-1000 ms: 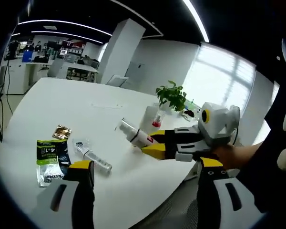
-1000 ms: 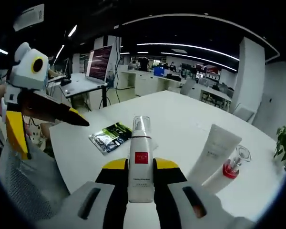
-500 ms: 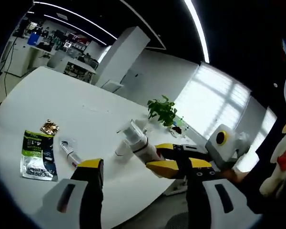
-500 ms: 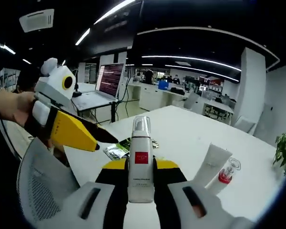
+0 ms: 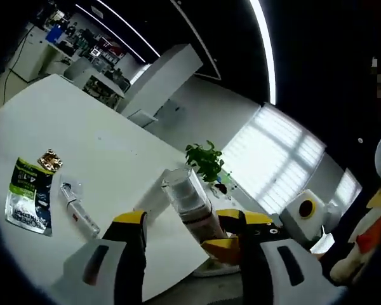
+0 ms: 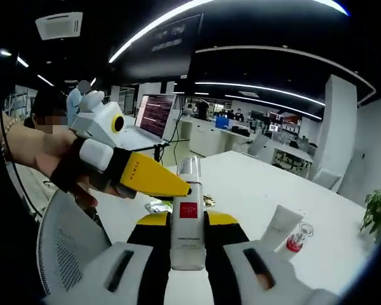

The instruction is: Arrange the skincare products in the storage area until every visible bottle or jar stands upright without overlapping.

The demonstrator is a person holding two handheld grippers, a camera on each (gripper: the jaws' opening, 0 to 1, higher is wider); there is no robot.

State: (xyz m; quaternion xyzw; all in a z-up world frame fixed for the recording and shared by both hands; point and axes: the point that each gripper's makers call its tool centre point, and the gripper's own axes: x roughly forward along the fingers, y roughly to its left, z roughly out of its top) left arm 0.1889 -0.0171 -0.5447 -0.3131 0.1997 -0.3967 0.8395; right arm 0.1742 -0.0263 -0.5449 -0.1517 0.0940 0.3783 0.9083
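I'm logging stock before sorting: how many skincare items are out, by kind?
Bottles: 2 (pump bottle, red bottle)
Tubes: 2 (white tube, slim tube)
Sachets: 2 (green sachet, gold sachet)
Total: 6

pump bottle (image 6: 188,222) base: hidden between fingers | label text: too small

Sachet (image 5: 26,202) and tube (image 5: 80,212) on table (image 5: 108,159)
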